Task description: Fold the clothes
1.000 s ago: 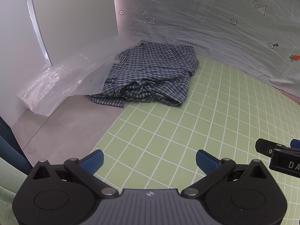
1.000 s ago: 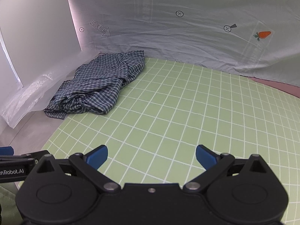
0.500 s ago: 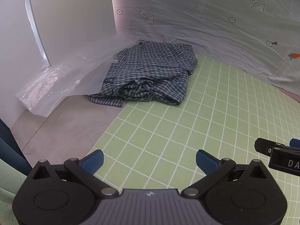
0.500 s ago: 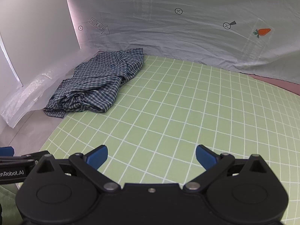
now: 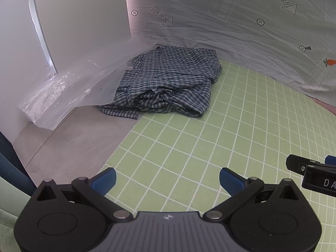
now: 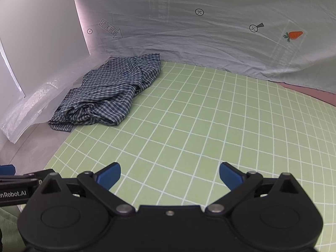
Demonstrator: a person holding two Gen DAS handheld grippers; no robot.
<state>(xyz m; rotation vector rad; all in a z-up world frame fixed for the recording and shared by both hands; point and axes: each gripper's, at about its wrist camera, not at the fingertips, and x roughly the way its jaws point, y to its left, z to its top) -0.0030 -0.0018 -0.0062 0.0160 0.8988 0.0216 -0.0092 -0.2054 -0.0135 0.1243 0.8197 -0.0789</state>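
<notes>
So the plaid shirt (image 5: 168,84) is sitting crumpled in a loose heap at the far left corner of the green grid mat (image 5: 231,126), blue-and-white check, bunched up with folds going every which way. Part of it hangs off the mat's left edge onto the grey desk (image 5: 73,142), and its far side is pushed up near the pale sheet (image 5: 231,31) that hangs along the back, the one printed with carrots, little crosshair marks and "look here" arrows. Just left of the shirt there's a crinkly clear plastic bag (image 5: 63,92) lying against the white wall (image 5: 84,21), with one edge touching or tucked under the shirt, can't quite tell which.

My left gripper (image 5: 167,179) is hovering low over the near part of the mat, jaws spread wide with nothing between them, well apart from the shirt. My right gripper (image 6: 169,173) is the same deal, jaws wide open and empty over bare mat, with the shirt off ahead and to the left. Each one shows up at the edge of the other's view, so they're side by side. The rest of the mat in front of me is just green squares.
</notes>
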